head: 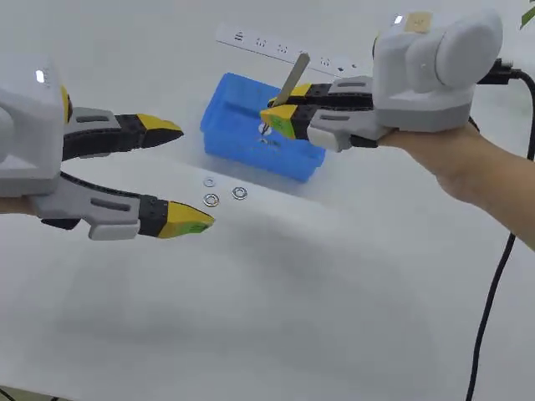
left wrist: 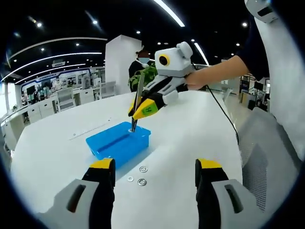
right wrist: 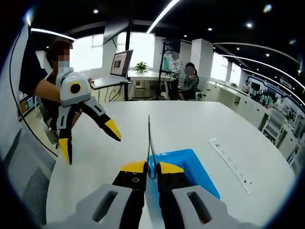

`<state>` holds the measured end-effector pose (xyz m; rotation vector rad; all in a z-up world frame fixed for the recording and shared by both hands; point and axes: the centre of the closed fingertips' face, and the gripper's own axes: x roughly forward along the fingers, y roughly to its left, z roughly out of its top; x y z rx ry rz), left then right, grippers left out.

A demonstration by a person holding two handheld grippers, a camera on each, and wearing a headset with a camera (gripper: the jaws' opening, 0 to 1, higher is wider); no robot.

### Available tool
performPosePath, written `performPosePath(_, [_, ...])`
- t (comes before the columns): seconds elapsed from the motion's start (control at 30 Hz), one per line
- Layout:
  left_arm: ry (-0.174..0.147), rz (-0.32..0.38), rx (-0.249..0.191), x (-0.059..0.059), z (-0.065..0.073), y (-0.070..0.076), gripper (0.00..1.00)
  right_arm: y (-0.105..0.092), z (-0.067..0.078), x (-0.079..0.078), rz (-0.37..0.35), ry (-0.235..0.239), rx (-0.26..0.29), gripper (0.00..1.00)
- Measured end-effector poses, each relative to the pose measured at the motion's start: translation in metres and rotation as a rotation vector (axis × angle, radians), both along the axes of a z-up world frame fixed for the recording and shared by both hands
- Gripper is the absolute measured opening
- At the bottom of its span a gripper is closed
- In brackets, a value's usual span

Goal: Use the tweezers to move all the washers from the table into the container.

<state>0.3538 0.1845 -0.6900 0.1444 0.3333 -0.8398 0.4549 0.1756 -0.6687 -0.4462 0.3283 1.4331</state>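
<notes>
Blue container (head: 244,149) sits mid-table, and the tweezers (head: 292,77) stand over it, steeply tilted, handle end up and away from me. My right gripper (head: 281,118) is clamped on the tweezers low on the shank, yellow fingertips pinched against both sides. In the right gripper view the two blades read as a single thin line, so I take them as squeezed together or nearly so; I can't resolve any gap. The tips point down inside the container, near one corner by the left gripper view. There's a small pale speck at the tips in the head view, too small to tell what it is. Whether the tips touch the container floor, I can't tell.

My left gripper (head: 184,175) is spread wide and holds nothing, hovering over the white table (head: 334,317) just beside the washers (head: 211,200). I count three washers, loose on the table in a tight cluster just in front of the container, apart from each other.

Writing: a green sticker (left wrist: 149,109) on the right gripper's yellow tip, print too small to read. A white power strip (head: 280,46) lies behind the container, its markings unreadable.
</notes>
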Motion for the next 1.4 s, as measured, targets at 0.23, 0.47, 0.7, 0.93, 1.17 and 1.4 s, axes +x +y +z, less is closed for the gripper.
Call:
performPosePath(0.23, [-0.059, 0.032, -0.112, 0.001, 0.033, -0.007, 0.98, 0.004, -0.015, 0.037, -0.020, 0.038, -0.004, 0.09])
performPosePath(0.47, [-0.063, 0.145, -0.177, 0.010, 0.029, 0.019, 1.00, 0.009, -0.053, 0.065, -0.071, 0.092, -0.045, 0.09])
performPosePath(0.7, [-0.094, 0.227, -0.226, 0.010, 0.034, 0.036, 1.00, 0.011, -0.082, 0.074, -0.088, 0.098, -0.098, 0.09])
performPosePath(0.93, [-0.086, 0.197, -0.170, 0.004, 0.026, 0.034, 1.00, 0.014, -0.087, 0.072, -0.083, 0.088, -0.119, 0.09])
performPosePath(1.17, [-0.110, 0.221, -0.149, 0.009, 0.031, 0.036, 1.00, 0.014, -0.087, 0.069, -0.077, 0.080, -0.130, 0.10])
performPosePath(1.4, [-0.142, 0.261, -0.184, 0.016, 0.049, 0.045, 1.00, 0.015, -0.085, 0.072, -0.100, 0.097, -0.116, 0.10])
